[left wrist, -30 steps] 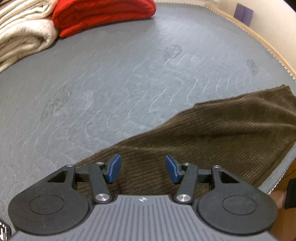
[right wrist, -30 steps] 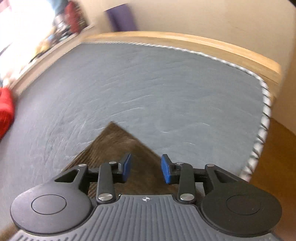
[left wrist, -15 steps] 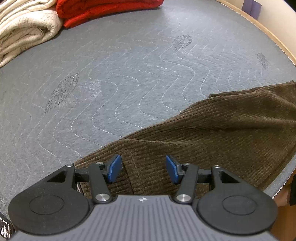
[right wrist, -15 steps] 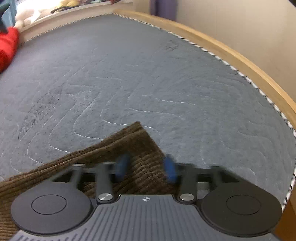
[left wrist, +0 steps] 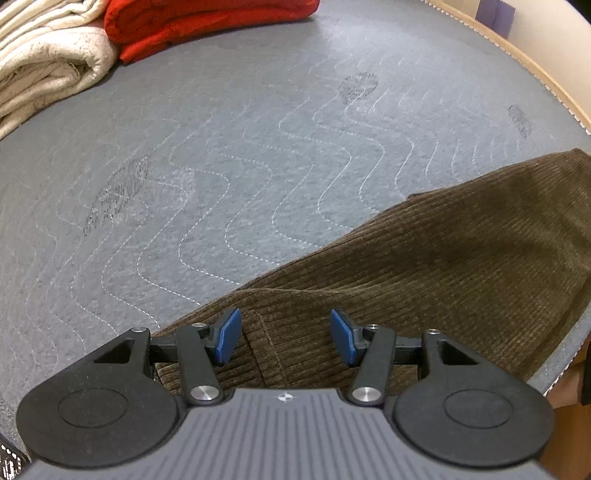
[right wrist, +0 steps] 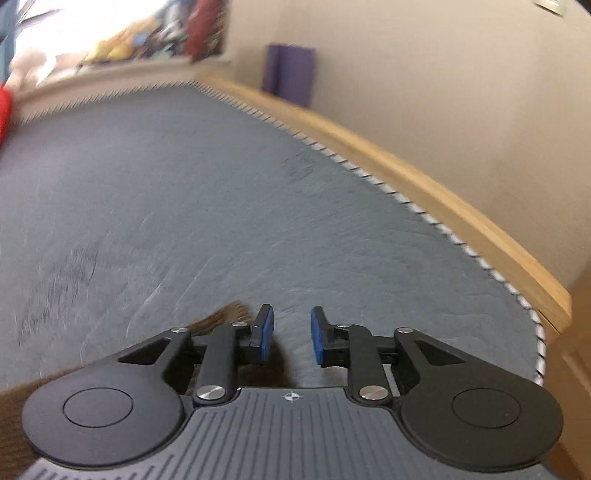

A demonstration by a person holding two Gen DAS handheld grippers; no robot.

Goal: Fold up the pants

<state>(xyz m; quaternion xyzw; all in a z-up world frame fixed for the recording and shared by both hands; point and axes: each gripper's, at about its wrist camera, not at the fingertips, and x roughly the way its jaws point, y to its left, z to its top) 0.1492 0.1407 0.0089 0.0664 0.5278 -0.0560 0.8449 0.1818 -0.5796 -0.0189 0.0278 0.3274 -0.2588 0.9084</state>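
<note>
Brown corduroy pants lie flat on the grey quilted mattress, stretching from under my left gripper toward the right edge. My left gripper is open and empty, hovering just over the near end of the pants. In the right wrist view only a corner of the pants shows, mostly hidden under the gripper body. My right gripper is open and empty, its tips past the corner over bare mattress. That view is blurred.
A folded red garment and a folded cream blanket lie at the far left of the mattress. A wooden bed frame runs along the right edge, with a wall and a purple object beyond.
The right gripper has swung and slid right, so the pants corner went from between its fingers to its left. The left gripper barely moved over the pants.
</note>
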